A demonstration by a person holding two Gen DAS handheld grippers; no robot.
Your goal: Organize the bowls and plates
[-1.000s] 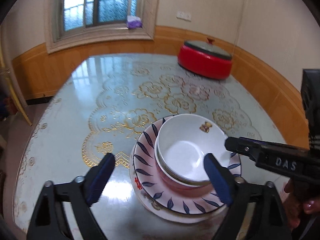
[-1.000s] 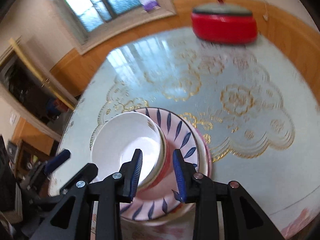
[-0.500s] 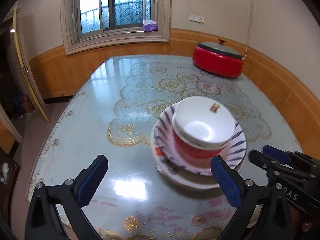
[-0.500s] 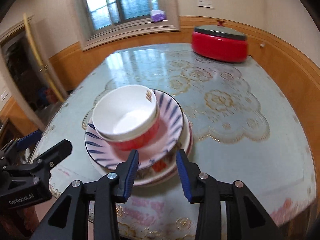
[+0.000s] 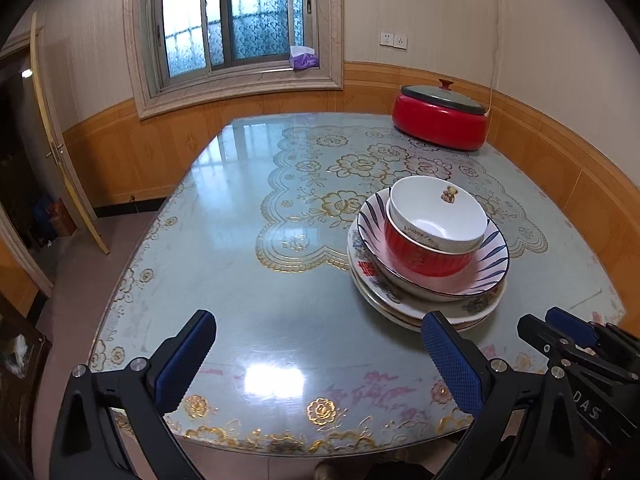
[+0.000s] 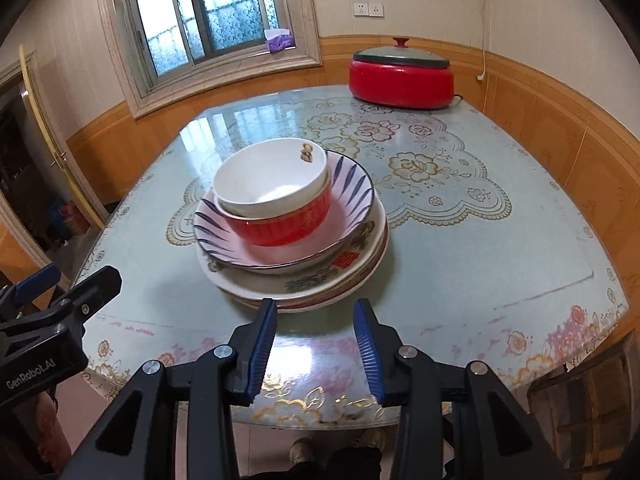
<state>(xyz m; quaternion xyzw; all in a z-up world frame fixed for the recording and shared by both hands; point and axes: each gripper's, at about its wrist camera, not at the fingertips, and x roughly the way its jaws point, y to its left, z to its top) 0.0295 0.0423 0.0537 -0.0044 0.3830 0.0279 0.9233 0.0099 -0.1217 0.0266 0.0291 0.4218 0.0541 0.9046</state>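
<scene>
White bowl (image 6: 272, 176) nested in red bowl (image 6: 286, 222), on striped plate (image 6: 352, 196), plates beneath, mid-desk (image 6: 500, 248). Left claw (image 5: 320, 364) wide open, right claw (image 6: 316, 350) part open, both empty, near desk edge. Stacking looks finished; next likely retreat.

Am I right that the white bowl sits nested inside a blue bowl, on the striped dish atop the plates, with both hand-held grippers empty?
Not quite: the white bowl sits nested in a red bowl, not a blue one, as the right wrist view shows. The rest holds: striped dish, plates, and the left hand-held gripper and right hand-held gripper empty.
</scene>
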